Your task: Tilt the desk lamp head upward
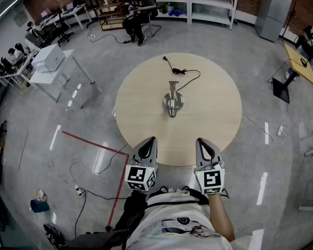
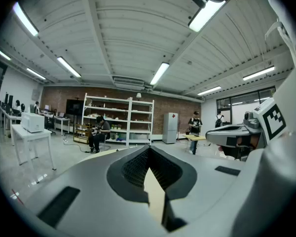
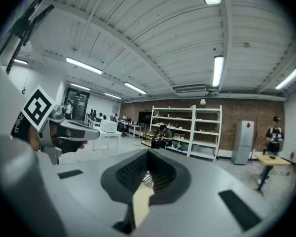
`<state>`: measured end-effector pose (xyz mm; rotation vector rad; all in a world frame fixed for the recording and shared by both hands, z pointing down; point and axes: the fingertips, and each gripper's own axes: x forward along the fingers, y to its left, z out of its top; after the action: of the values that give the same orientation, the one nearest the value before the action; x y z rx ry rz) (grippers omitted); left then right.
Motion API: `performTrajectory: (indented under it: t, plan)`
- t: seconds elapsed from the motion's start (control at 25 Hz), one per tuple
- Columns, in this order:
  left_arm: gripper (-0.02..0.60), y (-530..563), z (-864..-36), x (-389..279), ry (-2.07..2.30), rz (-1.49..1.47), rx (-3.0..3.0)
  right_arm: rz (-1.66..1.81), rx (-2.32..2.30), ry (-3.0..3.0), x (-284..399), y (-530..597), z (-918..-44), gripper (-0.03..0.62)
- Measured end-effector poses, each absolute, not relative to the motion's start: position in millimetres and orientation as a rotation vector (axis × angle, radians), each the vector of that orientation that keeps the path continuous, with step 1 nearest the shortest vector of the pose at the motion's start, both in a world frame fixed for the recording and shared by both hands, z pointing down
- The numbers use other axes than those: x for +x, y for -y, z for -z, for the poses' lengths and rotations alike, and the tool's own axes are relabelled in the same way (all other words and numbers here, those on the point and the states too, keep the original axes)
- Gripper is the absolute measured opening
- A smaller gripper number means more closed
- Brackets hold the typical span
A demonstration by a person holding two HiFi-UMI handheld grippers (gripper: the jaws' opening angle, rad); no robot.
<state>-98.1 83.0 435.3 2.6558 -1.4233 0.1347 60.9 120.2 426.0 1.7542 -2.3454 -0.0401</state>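
Note:
A silver desk lamp (image 1: 172,102) stands in the middle of the round wooden table (image 1: 214,119), its head low over the base and pointing toward me. Its black cable (image 1: 183,73) trails to the far edge. My left gripper (image 1: 150,140) and right gripper (image 1: 202,141) hover side by side over the table's near edge, well short of the lamp, both shut and empty. In the left gripper view the left gripper (image 2: 149,151) has its jaws closed to a point. In the right gripper view the right gripper (image 3: 148,155) is likewise closed, and a sliver of the lamp (image 3: 146,178) shows below the tips.
A person (image 1: 137,17) sits by white shelves at the back. A white side table with a printer (image 1: 48,59) is far left, a grey cabinet (image 1: 272,12) and a wooden desk (image 1: 301,64) far right. Red floor tape (image 1: 94,144) and loose cables lie left of the table.

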Motion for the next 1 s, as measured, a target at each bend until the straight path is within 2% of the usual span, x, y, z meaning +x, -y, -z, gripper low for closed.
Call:
performTrajectory:
  t: [1.0]
  plan:
    - [-0.008, -91, -457, -66, 1.453, -0.186, 2.585, -0.029, 1.593, 2.473, 71, -123, -460, 0.003]
